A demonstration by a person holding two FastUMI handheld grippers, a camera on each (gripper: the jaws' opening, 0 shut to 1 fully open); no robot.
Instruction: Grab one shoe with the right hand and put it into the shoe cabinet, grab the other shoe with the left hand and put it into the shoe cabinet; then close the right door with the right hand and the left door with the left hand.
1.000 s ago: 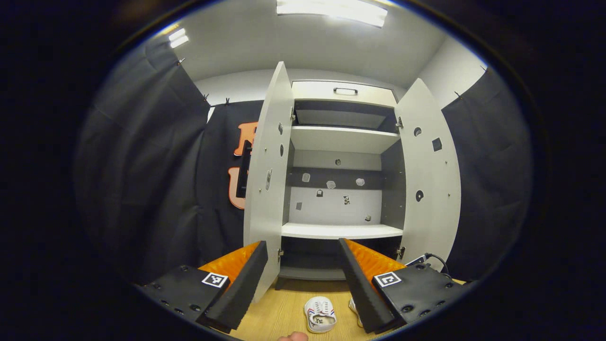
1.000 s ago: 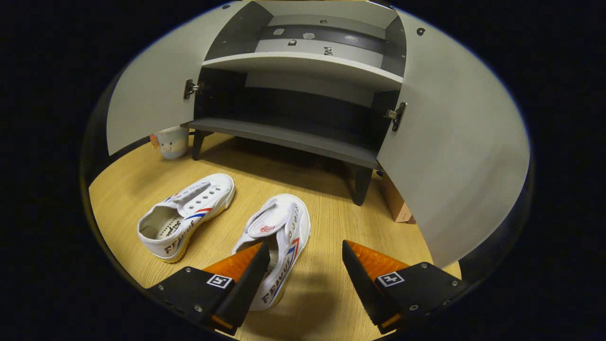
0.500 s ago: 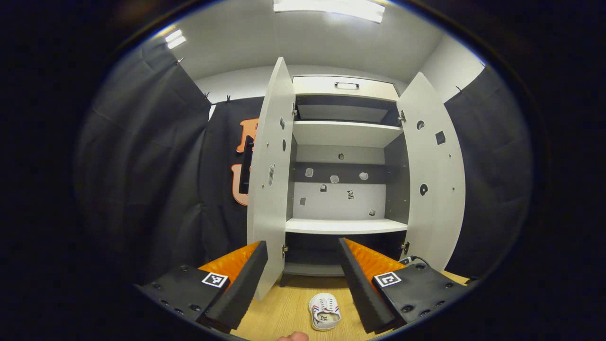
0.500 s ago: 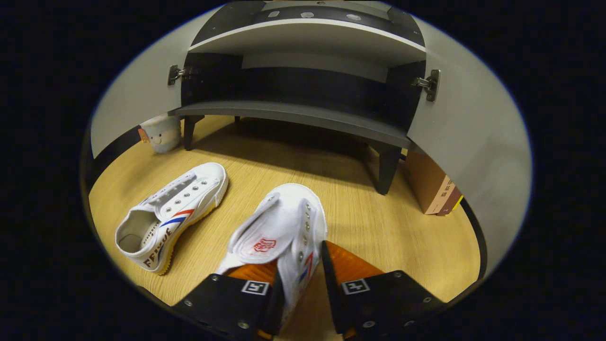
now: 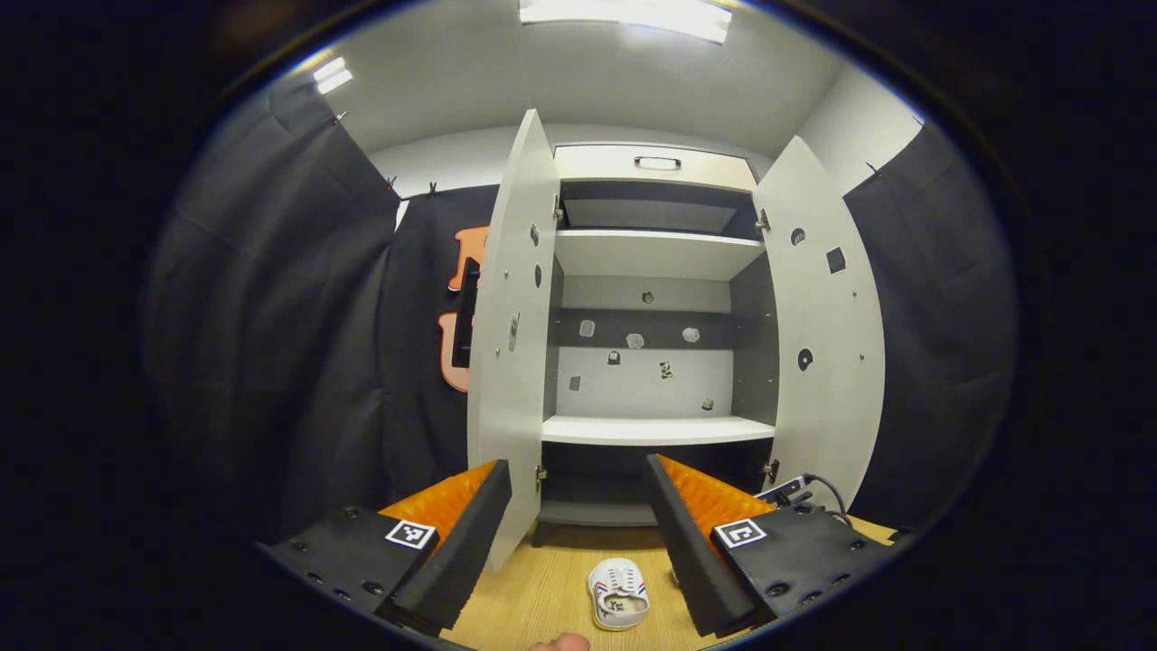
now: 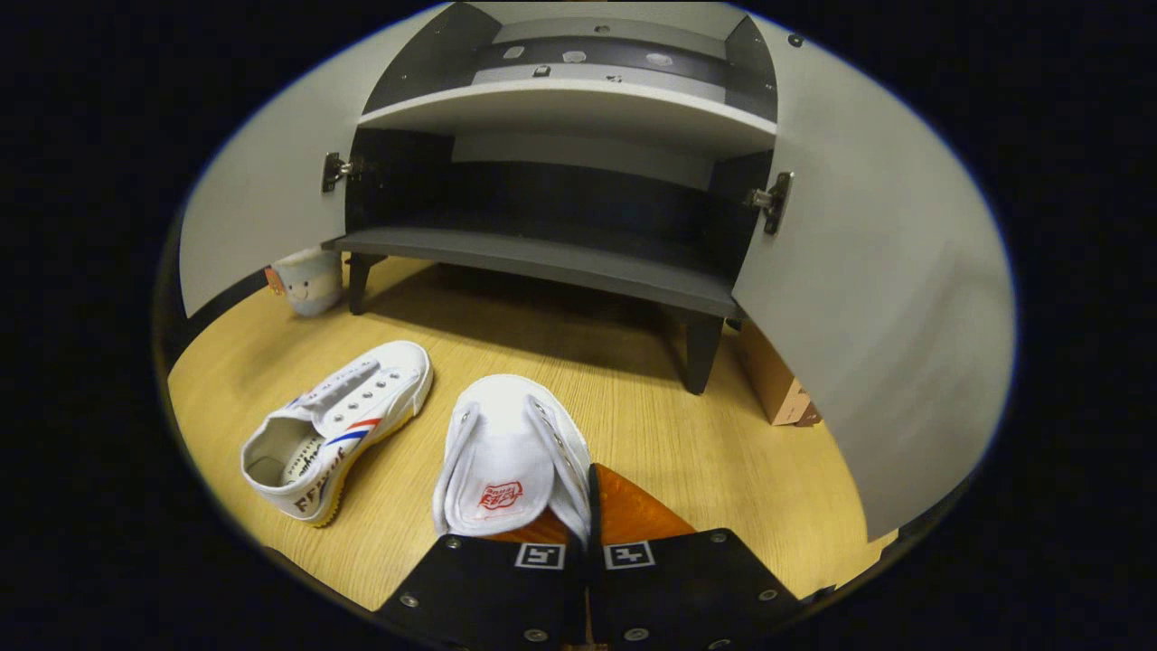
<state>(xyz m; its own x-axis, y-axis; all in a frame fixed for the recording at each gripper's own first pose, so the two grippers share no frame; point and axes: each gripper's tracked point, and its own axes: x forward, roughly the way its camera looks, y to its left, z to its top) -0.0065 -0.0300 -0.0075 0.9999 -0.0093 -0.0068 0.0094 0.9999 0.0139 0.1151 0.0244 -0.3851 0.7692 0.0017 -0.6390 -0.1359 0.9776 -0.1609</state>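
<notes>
White canvas sneaker pinched by its side wall in the closed right claw, toe toward the shoe cabinet; its heel is hidden behind the fingers, and whether the sole touches the wood floor cannot be told. Second sneaker lies on the floor to its left, well apart. Both cabinet doors stand open; the dark bottom shelf faces the shoes. A plush toy and a cardboard box sit partly hidden behind the doors. Left claw open, holding nothing, facing the cabinet; 1 small sneaker below.
</notes>
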